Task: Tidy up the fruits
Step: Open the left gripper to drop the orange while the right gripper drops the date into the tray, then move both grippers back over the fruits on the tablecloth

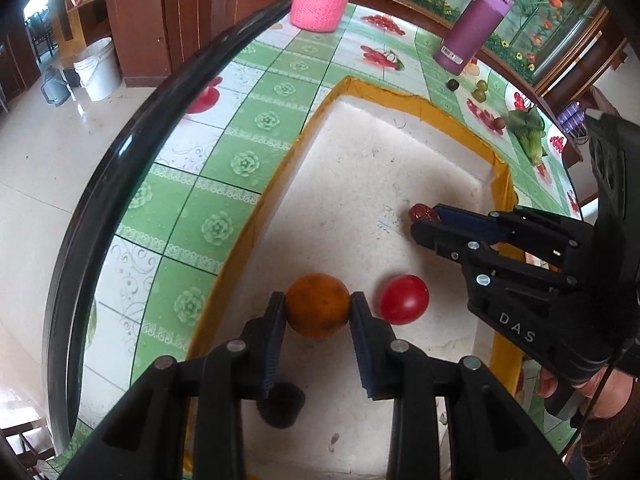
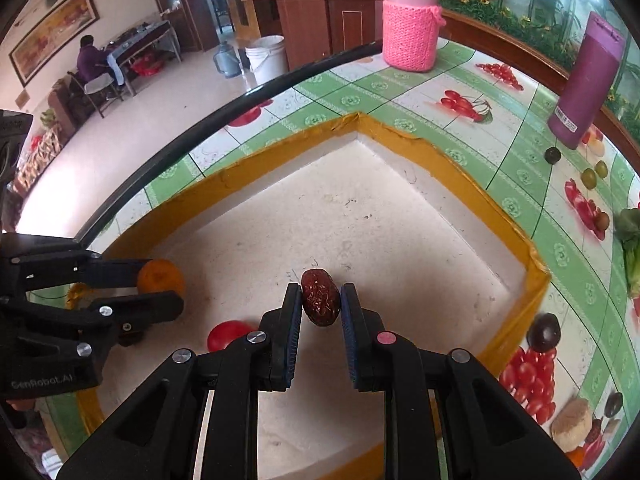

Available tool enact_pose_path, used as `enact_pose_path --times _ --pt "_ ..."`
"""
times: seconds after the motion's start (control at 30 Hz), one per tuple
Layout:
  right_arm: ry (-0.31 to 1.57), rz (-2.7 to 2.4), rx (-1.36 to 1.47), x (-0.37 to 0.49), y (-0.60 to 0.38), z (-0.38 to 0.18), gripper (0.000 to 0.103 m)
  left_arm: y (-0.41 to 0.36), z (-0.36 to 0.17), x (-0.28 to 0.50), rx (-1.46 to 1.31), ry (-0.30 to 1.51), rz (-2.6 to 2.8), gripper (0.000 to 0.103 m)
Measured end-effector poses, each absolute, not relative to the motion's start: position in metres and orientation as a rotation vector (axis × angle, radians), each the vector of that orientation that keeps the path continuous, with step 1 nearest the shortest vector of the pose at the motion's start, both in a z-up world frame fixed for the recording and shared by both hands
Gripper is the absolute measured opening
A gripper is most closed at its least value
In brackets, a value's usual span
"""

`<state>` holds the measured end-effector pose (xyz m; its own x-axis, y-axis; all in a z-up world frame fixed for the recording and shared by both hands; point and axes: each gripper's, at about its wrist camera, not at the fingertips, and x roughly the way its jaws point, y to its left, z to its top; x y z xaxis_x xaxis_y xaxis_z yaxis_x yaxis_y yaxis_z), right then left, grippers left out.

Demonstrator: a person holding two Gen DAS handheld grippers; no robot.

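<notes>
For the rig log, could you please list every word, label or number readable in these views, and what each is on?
"DAS": body of the right gripper, seen from the left wrist.
"GenRobot.AI": body of the left gripper, faint, seen from the right wrist.
White label on the purple bottle: too small to read.
</notes>
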<state>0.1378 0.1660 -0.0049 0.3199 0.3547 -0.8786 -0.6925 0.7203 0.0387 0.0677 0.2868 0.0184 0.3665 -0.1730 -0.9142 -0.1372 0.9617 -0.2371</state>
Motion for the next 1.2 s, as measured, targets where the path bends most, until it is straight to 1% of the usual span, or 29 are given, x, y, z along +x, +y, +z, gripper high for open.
enact_pose_path --times 0.23,0.3,0.33,0.37,0.5,0.57,0.67,0.7,0.8,0.87,0.93,0.97,1.03,1.2 --pt "1.055 0.698 -0.396 0.14 0.165 -0.014 0.02 0.286 0.014 0.068 -0.288 1.206 -0.012 0.036" --pt "1.053 0.698 -0.394 0.139 0.163 -0.014 0.022 0.285 0.014 0.066 -0.274 1.204 0.003 0.044" --pt "1.053 0.692 -0.397 0.138 0.162 -0.014 0.025 0.285 0.015 0.063 -0.269 1.199 0.018 0.052" --pt "1.052 0.689 -0.4 0.136 0.16 -0.013 0.026 0.286 0.016 0.061 -0.264 1.192 0.029 0.055" --pt "1.041 0.696 -0.392 0.126 0.152 -0.007 0.027 0.286 0.023 0.048 -0.256 1.165 0.052 0.058" --pt "1.034 0.698 -0.383 0.119 0.147 -0.002 0.027 0.285 0.027 0.042 -0.252 1.151 0.064 0.063" --pt "1.014 0.699 -0.359 0.107 0.137 0.009 0.028 0.282 0.034 0.03 -0.244 1.128 0.081 0.065" --pt "1.006 0.7 -0.35 0.102 0.133 0.013 0.03 0.281 0.036 0.026 -0.244 1.12 0.083 0.065" --pt "0.976 0.698 -0.332 0.088 0.119 0.027 0.031 0.275 0.043 0.015 -0.243 1.092 0.101 0.071" --pt "0.952 0.687 -0.327 0.077 0.108 0.034 0.035 0.267 0.049 0.009 -0.223 1.065 0.117 0.074" --pt "0.934 0.675 -0.311 0.067 0.093 0.041 0.044 0.257 0.053 0.006 -0.19 1.049 0.132 0.075" --pt "0.931 0.669 -0.302 0.063 0.087 0.043 0.046 0.251 0.055 0.004 -0.174 1.043 0.128 0.076" --pt "0.922 0.651 -0.278 0.054 0.068 0.046 0.054 0.239 0.057 0.001 -0.15 1.039 0.115 0.077" --pt "0.914 0.594 -0.234 0.039 0.021 0.051 0.056 0.202 0.065 0.0 -0.114 1.03 0.062 0.08"
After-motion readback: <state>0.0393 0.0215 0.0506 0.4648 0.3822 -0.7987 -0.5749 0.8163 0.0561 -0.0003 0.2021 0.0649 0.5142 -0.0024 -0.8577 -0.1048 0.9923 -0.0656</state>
